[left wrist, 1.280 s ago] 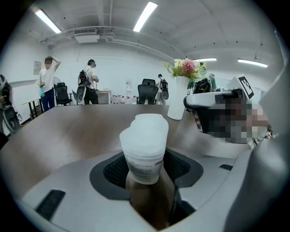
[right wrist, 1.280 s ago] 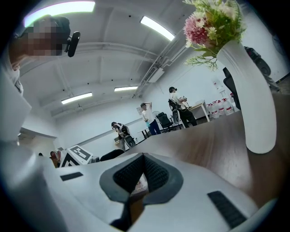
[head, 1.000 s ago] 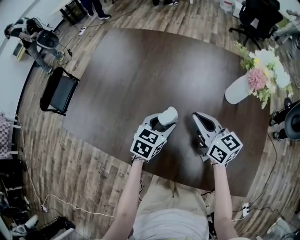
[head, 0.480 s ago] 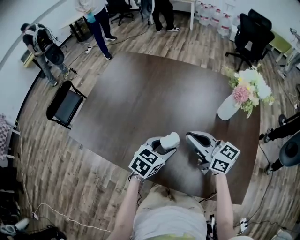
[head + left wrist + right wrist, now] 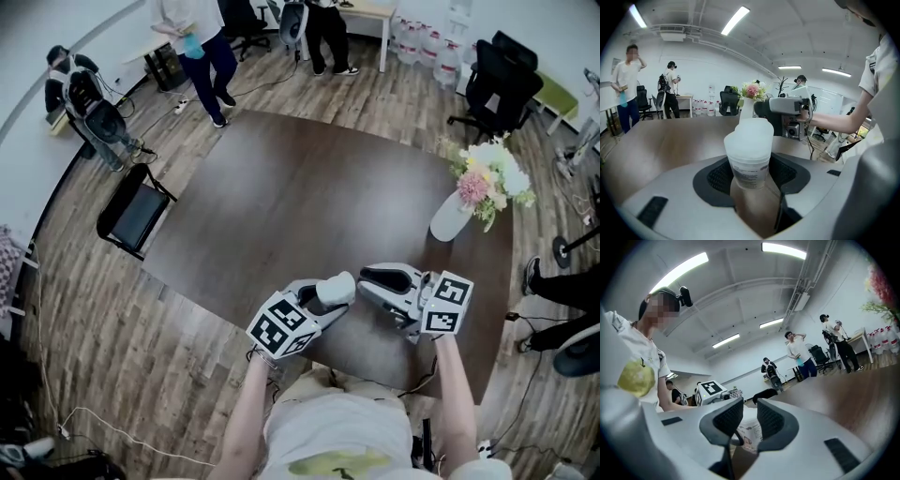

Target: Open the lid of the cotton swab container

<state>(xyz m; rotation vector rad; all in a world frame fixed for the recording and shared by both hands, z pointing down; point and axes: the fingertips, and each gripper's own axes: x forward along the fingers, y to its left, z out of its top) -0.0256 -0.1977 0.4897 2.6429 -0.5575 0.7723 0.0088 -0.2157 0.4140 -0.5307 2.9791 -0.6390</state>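
Gripping the cotton swab container (image 5: 336, 290) by its body in the left gripper (image 5: 749, 180), angled forward and down above the dark table's (image 5: 300, 197) near edge, with the right gripper (image 5: 743, 418) levelled at the lid (image 5: 749, 138), jaws just now opening to a narrow gap, container showing in it, pads off it.

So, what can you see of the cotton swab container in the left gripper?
The cotton swab container is a small tub of translucent white plastic, with a wider lid shut on top and a printed label round its body. The left gripper clamps its lower body between black ribbed pads and holds it over the dark table, lid away from the gripper. The right gripper faces it, not touching; its jaws have just been opening, with nothing between them.
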